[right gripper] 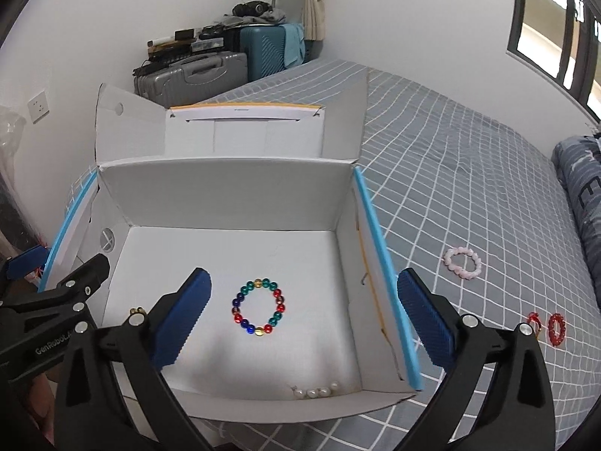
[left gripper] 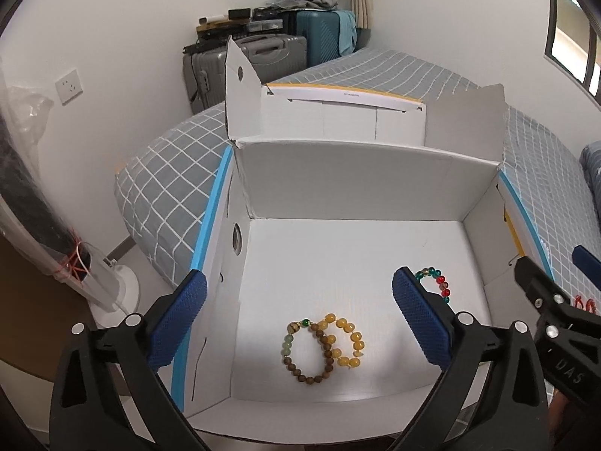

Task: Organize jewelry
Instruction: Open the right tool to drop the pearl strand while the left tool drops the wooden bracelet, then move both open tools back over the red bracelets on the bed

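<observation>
white cardboard box (left gripper: 349, 188) sits open on my grey checked bed (right gripper: 469, 173). my left claw (left gripper: 298, 317) gapes wide and empty above a brown wooden bracelet (left gripper: 306, 351) and yellow bracelet (left gripper: 347, 342) on the box floor. my right claw (right gripper: 304, 314) is equally wide, holding nothing, over a multicoloured bead bracelet (right gripper: 258, 311). a pink bracelet (right gripper: 462, 262) lies on the bed.
</observation>
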Demonstrator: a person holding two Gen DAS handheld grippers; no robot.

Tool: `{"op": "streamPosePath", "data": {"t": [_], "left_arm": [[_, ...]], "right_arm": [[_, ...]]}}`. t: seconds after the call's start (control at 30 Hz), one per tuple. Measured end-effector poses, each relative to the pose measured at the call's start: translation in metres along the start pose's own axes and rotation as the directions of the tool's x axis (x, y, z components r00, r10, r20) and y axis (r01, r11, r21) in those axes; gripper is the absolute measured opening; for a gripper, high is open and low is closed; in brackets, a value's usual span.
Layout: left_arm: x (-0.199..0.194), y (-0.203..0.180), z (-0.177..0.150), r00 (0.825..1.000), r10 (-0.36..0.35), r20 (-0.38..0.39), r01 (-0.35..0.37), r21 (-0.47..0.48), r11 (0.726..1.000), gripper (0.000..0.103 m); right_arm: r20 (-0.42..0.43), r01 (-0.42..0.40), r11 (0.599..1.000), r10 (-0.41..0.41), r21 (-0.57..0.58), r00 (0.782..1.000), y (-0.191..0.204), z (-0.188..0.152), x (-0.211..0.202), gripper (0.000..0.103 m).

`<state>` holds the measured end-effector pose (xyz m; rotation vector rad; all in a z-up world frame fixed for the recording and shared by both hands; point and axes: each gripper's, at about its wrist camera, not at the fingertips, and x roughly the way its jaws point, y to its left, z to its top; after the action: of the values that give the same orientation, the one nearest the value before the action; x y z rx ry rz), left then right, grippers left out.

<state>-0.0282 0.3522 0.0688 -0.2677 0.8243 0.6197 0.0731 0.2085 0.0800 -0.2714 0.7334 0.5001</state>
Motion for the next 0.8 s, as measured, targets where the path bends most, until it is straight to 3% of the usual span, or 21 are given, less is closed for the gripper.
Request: {"op": "streamPosePath", "data": {"t": [0.4, 0.6, 0.8], "left_arm": [[-0.025, -0.042, -0.005, 0.998, -0.043, 0.045, 0.040, 0.059, 0.997, 0.097], [-0.050, -0.092, -0.017, 0.991, -0.113, 0.066, 0.102, 0.144, 0.984, 0.097], [-0.075, -0.152, -0.030, 0.977, -0.201, 0.071, 0.179, 0.238, 0.955, 0.097]], "right_arm": [[0.052, 0.044, 0.997, -0.047, 0.064, 0.998, -0.062, -0.004, -0.028, 0.095], [0.068, 0.128, 0.989, -0.133, 0.080, 0.989, -0.123, -0.012, -0.048, 0.095], [0.026, 0.208, 0.964, -0.215, 0.168, 0.976, -0.215, -0.026, -0.060, 0.095]]}}
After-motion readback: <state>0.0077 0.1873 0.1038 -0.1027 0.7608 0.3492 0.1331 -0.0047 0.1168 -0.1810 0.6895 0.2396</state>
